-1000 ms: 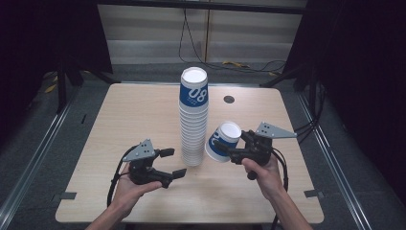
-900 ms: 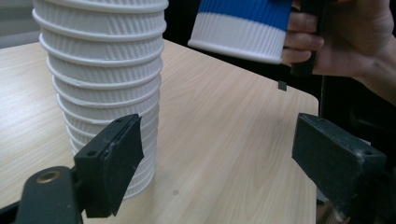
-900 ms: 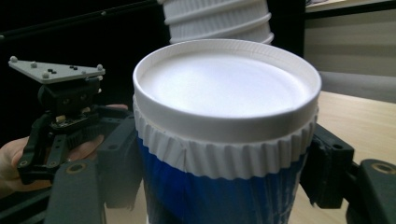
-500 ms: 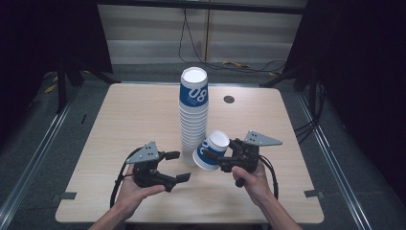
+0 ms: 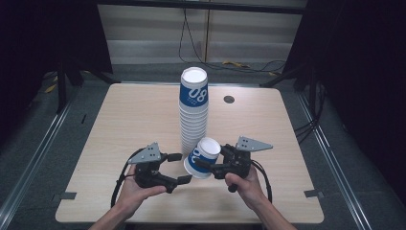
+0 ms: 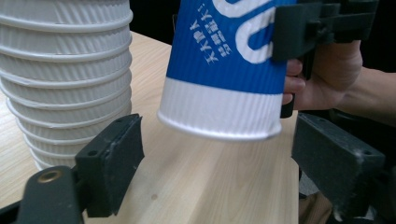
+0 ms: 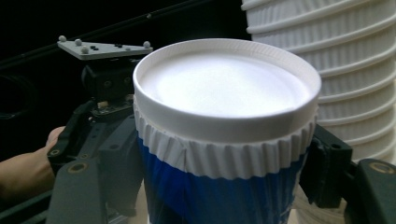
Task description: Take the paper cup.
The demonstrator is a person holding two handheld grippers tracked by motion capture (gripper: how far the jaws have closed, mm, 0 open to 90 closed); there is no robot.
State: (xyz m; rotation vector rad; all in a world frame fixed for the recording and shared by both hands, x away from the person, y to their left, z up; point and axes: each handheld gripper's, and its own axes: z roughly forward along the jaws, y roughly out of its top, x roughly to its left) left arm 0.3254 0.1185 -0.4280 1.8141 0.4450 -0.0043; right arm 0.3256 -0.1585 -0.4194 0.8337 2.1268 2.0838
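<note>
A tall stack of upturned blue-and-white paper cups (image 5: 194, 115) stands mid-table. My right gripper (image 5: 203, 165) is shut on one loose paper cup (image 5: 203, 157), held tilted, base up, just in front of the stack. In the right gripper view the cup (image 7: 224, 121) sits between my jaws, the stack (image 7: 345, 60) close behind on the right. My left gripper (image 5: 181, 167) stands open right beside the cup's rim. In the left gripper view the cup (image 6: 224, 70) hangs above and between my open jaws, apart from them, with the stack (image 6: 65, 70) at left.
The wooden table (image 5: 119, 120) has a small dark round hole (image 5: 229, 99) at the back right of the stack. Dark floor and cables lie beyond the far edge. The other hand and its gripper (image 7: 102, 93) are close behind the held cup.
The right gripper has carried the cup left and toward the front edge, up to the left gripper. The left gripper has edged slightly right and stays open.
</note>
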